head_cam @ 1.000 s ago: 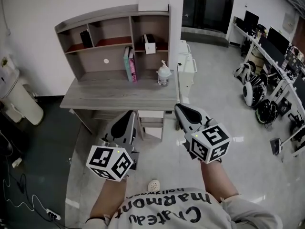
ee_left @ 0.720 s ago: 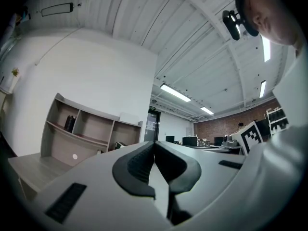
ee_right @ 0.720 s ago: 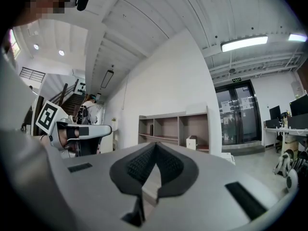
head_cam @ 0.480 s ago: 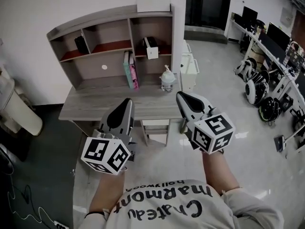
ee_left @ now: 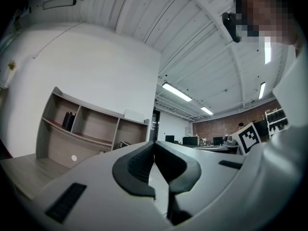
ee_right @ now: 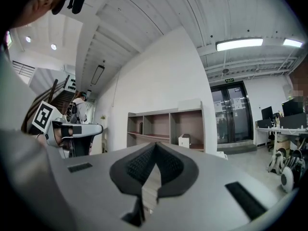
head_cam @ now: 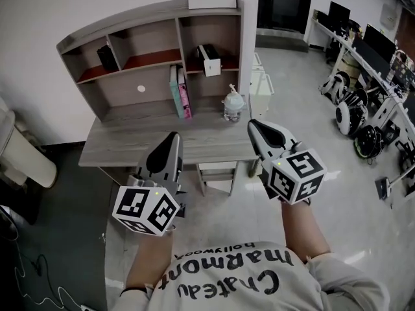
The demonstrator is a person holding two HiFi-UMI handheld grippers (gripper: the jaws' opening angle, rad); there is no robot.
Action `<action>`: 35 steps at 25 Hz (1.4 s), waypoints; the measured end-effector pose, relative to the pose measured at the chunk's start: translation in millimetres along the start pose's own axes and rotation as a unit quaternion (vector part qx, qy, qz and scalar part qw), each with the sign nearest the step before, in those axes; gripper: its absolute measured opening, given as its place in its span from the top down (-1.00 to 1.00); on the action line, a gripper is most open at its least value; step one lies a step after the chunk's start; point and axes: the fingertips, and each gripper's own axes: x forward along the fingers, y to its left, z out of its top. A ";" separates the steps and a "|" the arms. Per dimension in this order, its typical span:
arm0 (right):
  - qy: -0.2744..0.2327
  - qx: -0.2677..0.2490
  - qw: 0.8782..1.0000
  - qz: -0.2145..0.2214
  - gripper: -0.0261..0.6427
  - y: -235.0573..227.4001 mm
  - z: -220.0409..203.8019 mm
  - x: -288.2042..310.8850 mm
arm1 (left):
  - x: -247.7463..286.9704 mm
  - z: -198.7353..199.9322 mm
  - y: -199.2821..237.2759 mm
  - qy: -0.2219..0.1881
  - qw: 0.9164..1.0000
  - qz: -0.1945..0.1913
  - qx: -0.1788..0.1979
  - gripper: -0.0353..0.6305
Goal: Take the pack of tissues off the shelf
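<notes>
Pack of tissues (head_cam: 209, 59): stands in right compartment of shelf (head_cam: 130, 19), near front edge, easy to reach. Left gripper (head_cam: 171, 138), right gripper (head_cam: 255, 124): jaws together, empty, held low, well short of shelf. Probably only approaching, nothing within grasp yet.

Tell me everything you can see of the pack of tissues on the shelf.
The pack of tissues is a small white block; its wrapping is too small to make out. It stands upright at the front of the shelf unit's right-hand compartment, on the reddish board, with a dark object close behind it. Nothing is holding it.
</notes>
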 end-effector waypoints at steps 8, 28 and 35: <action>0.047 0.000 0.999 -0.026 0.90 -6.0 -23.3 14.7 | -2.9 -30.8 15.1 0.048 0.999 0.001 0.004 0.84; 0.059 -0.021 0.998 0.013 0.90 -64.1 -36.7 93.3 | 77.2 -44.8 51.8 0.033 0.999 0.031 -0.029 0.84; 0.050 -0.022 0.997 0.050 0.90 -100.6 -24.7 152.9 | 134.3 -42.4 70.3 0.028 0.998 0.048 -0.016 0.84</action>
